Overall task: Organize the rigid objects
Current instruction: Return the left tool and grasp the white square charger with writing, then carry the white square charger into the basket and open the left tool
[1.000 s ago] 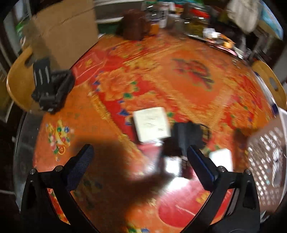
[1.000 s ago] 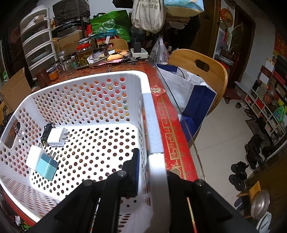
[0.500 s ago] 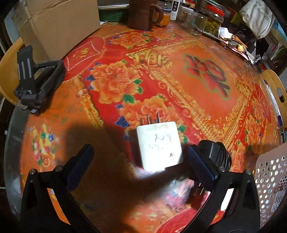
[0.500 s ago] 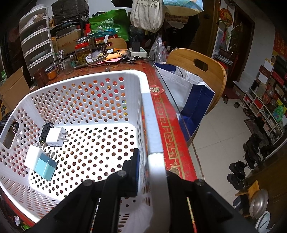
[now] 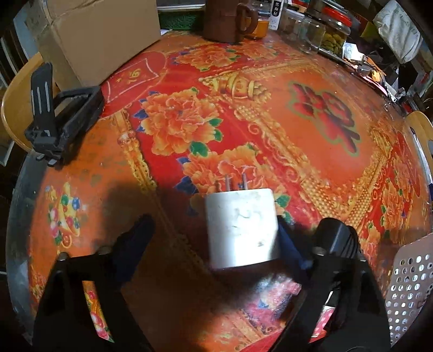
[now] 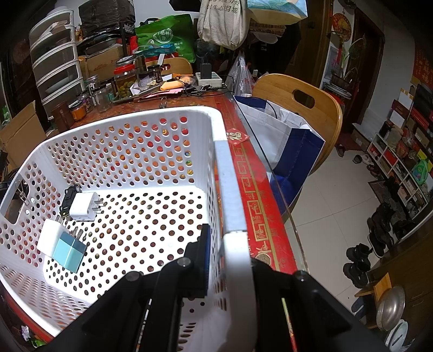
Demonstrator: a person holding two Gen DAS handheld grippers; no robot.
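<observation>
In the left wrist view a white plug adapter [image 5: 240, 227] lies on the red floral tablecloth [image 5: 270, 135], prongs pointing away. My left gripper [image 5: 213, 238] is open around it; the right finger [image 5: 289, 246] is close to its side, the left finger [image 5: 132, 238] stands well apart. A black adapter [image 5: 335, 238] lies just right of the right finger. My right gripper [image 6: 224, 260] is shut on the white basket's rim [image 6: 230, 195]. Inside the basket lie a white adapter [image 6: 84, 205], a black plug [image 6: 69, 196] and a white-and-blue adapter [image 6: 62, 245].
A black folding stand [image 5: 59, 119] sits at the table's left edge by a cardboard box [image 5: 100, 35]. A brown mug [image 5: 230, 19] and jars [image 5: 324, 35] stand at the back. The basket corner [image 5: 408, 287] shows at right. A wooden chair [image 6: 303, 108] with a bag stands beside the table.
My left gripper has moved forward and down over the table so the white adapter now sits between its fingers. The right gripper has kept its hold on the basket rim.
</observation>
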